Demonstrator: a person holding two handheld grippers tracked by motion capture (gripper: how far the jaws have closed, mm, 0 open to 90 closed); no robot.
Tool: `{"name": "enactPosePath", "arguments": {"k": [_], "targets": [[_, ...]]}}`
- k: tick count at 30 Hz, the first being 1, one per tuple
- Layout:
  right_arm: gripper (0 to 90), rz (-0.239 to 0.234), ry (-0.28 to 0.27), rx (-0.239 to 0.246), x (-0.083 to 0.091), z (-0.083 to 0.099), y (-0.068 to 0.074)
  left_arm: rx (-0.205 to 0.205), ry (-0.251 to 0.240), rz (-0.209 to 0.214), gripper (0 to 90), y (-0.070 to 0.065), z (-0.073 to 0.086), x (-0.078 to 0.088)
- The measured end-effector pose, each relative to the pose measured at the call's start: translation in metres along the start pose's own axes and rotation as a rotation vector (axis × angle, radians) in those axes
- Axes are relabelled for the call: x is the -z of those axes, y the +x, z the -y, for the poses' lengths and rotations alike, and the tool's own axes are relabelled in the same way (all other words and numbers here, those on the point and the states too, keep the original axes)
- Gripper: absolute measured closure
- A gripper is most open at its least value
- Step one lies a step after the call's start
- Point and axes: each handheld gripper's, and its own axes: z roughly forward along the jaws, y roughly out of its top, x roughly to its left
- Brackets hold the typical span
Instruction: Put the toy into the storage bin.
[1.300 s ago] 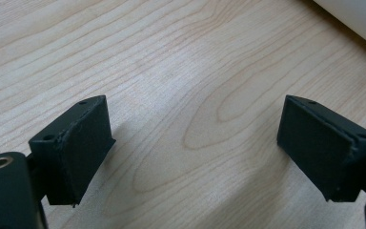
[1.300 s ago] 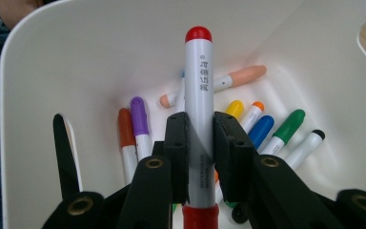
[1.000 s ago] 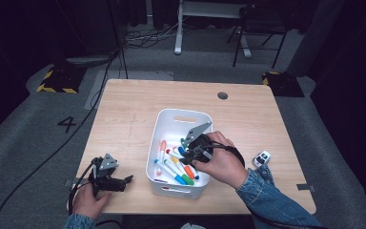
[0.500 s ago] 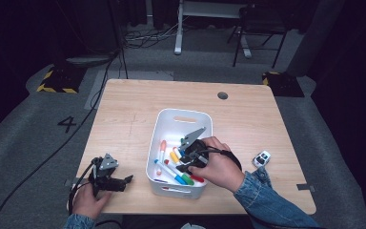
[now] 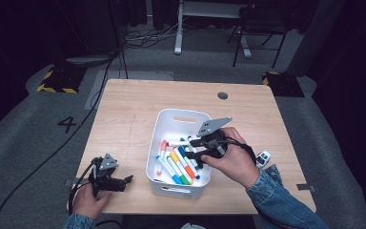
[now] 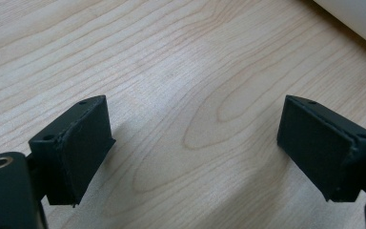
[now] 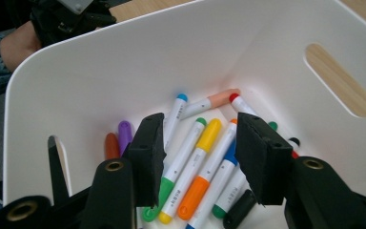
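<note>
On the wooden table (image 5: 124,114), the white bin (image 5: 164,125) sits near your edge with the markers (image 5: 177,164) heaped on its floor. Your right gripper (image 5: 201,153) hangs just above that pile, and its jaws have just been opening: they stand apart with nothing pinched between them, so the marker it carried looks dropped and that placement done. Your left gripper (image 5: 124,181) rests idle on the bare wood left of the bin, jaws wide and empty.
</note>
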Motion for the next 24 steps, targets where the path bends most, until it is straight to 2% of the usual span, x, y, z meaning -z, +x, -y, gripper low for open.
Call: {"name": "enactPosePath", "arguments": {"k": [9, 14, 16, 17, 21, 24], "targets": [[55.4, 0.065, -0.028, -0.069, 0.023, 0.015, -0.027, 0.0, 0.0, 0.0, 11.5, 0.0, 0.0, 0.0], [56.4, 0.106, -0.028, -0.124, 0.033, 0.024, -0.043, 0.0, 0.0, 0.0, 11.5, 0.0, 0.0, 0.0], [56.5, 0.116, -0.027, -0.13, 0.034, 0.026, -0.047, 0.0, 0.0, 0.0, 11.5, 0.0, 0.0, 0.0], [56.7, 0.132, -0.025, -0.151, 0.035, 0.03, -0.054, -0.001, 0.0, 0.001, 11.5, 0.0, 0.0, 0.0], [56.8, 0.154, -0.011, -0.188, 0.035, 0.038, -0.066, 0.0, 0.0, 0.0, 11.5, 0.0, 0.0, 0.0], [56.5, 0.164, 0.005, -0.2, 0.033, 0.041, -0.072, 0.0, 0.0, 0.0, 11.5, 0.0, 0.0, 0.0]]}}
